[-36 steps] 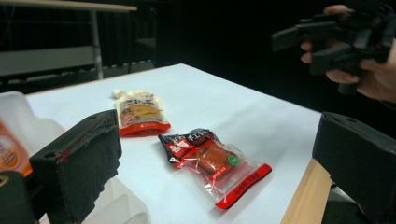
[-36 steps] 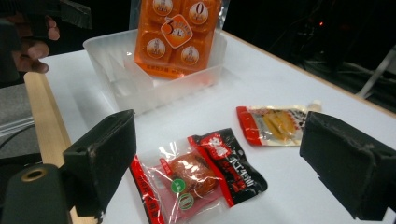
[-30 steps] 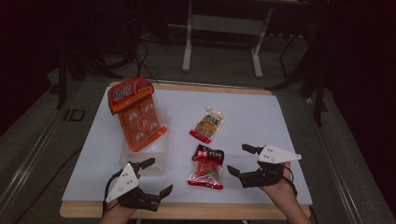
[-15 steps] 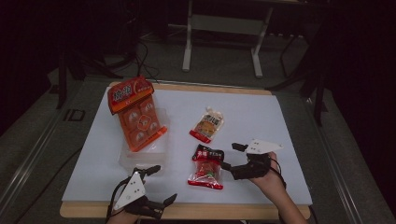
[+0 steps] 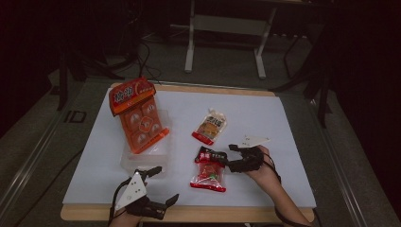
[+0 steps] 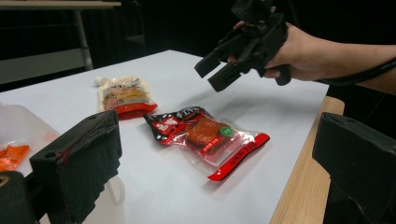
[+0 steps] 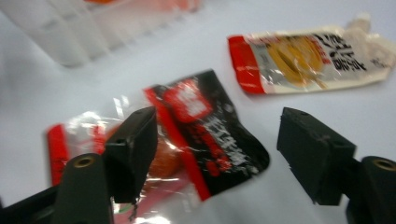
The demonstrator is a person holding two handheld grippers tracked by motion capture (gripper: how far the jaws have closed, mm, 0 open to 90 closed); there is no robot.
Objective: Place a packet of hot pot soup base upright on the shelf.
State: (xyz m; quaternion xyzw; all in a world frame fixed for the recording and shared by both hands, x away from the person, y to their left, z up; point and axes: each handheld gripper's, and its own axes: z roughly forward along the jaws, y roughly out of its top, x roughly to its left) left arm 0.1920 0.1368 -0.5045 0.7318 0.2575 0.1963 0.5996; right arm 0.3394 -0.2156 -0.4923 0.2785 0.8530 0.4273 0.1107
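The right hand (image 5: 265, 169) reaches in from five o'clock, its right claw (image 5: 231, 157) angled down toward nine o'clock, jaws apart and just closing, gripping nothing. The red-and-black snack packet (image 5: 209, 168) lies flat on the white tabletop (image 5: 265, 118), its black end under the jaws, clear middle showing an orange-red piece.

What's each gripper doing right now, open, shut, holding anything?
Left gripper: open, empty, near the table's front edge.
Right gripper: open, jaws just been closing, over the red-and-black snack packet, nothing gripped yet.
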